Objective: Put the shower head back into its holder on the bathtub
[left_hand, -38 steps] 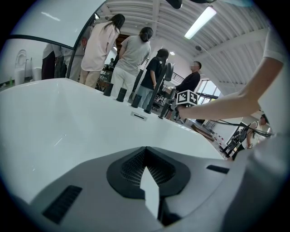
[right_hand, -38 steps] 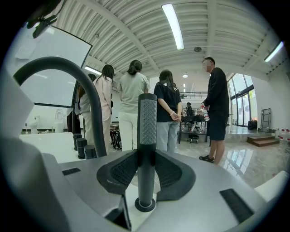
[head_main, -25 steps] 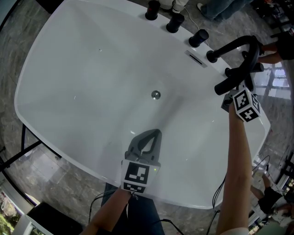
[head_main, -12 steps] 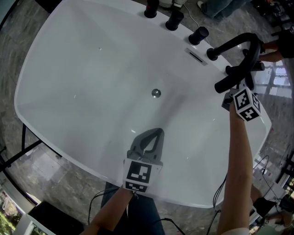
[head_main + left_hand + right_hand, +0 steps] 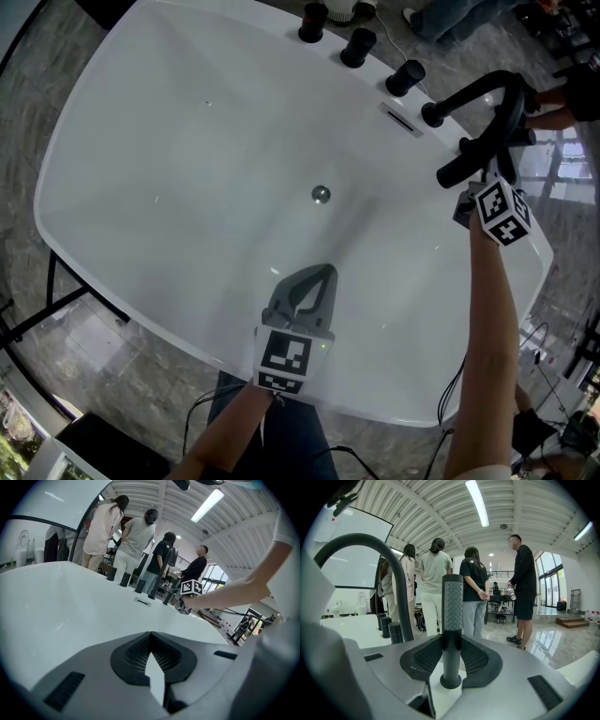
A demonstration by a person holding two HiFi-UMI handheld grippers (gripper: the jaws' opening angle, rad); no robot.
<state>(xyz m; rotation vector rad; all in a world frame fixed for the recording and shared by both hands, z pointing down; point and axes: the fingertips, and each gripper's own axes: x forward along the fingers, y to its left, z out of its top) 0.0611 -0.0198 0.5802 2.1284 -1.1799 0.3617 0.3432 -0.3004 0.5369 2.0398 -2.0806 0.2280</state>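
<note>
The right gripper (image 5: 476,187) has the shower head (image 5: 466,167) pinched by its dark handle, pads tight on either side. It's over at the right rim of the bathtub (image 5: 187,169), just beside the curved faucet (image 5: 487,89). In the right gripper view the handle (image 5: 453,616) stands upright, ringed foot down against the white rim. The left gripper (image 5: 314,281) hangs over the basin near the drain (image 5: 321,194), well apart from the action, its fingers pressed together on nothing. A row of knobs (image 5: 358,47) lines the far edge.
</note>
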